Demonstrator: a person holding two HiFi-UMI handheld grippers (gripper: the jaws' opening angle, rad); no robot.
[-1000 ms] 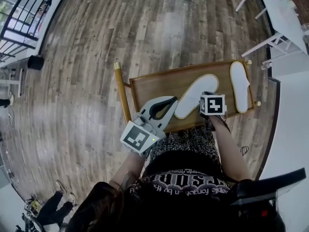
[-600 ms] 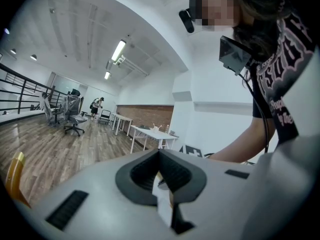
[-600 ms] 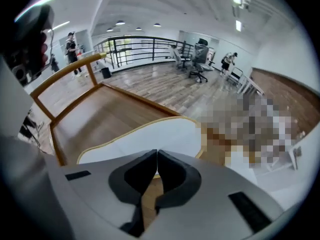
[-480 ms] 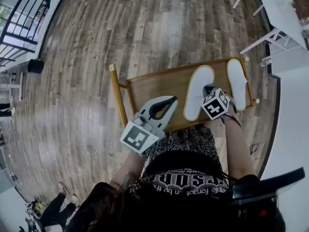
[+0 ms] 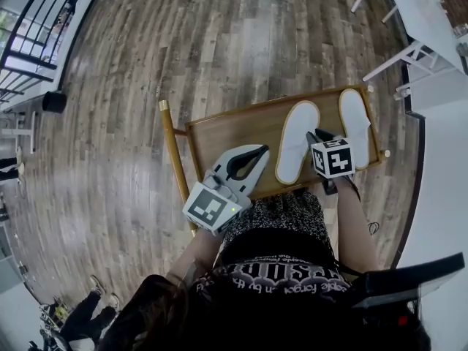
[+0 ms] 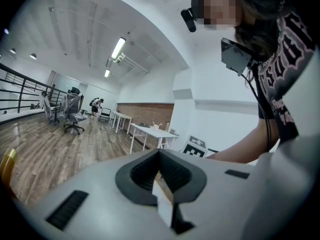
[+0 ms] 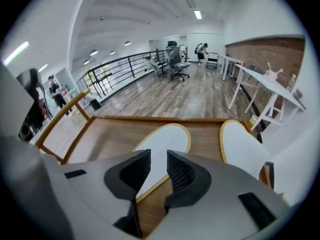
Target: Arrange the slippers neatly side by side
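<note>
Two white slippers with tan rims lie on a wooden tray table point(image 5: 227, 134). The left slipper point(image 5: 296, 141) point(image 7: 167, 139) and the right slipper point(image 5: 354, 119) point(image 7: 242, 149) lie almost parallel, a narrow strip of wood between them. My right gripper point(image 5: 319, 134) point(image 7: 159, 156) hovers at the left slipper's heel. Its jaws are opening, with a gap between them; the slipper's edge shows below, and the pads do not press on it. My left gripper point(image 5: 259, 152) point(image 6: 160, 156) is shut and empty, held at the tray's near edge above my lap.
A gold-coloured post point(image 5: 175, 159) runs along the tray's left side. White tables point(image 5: 424, 13) stand at the far right, next to a white wall. A black bin point(image 5: 53, 99) and a railing are far left. Wood floor lies beyond the tray.
The left slipper has swung from slanting across the tray to nearly parallel with the right one. My right gripper turned with it, then drew back a little. The left gripper stayed put.
</note>
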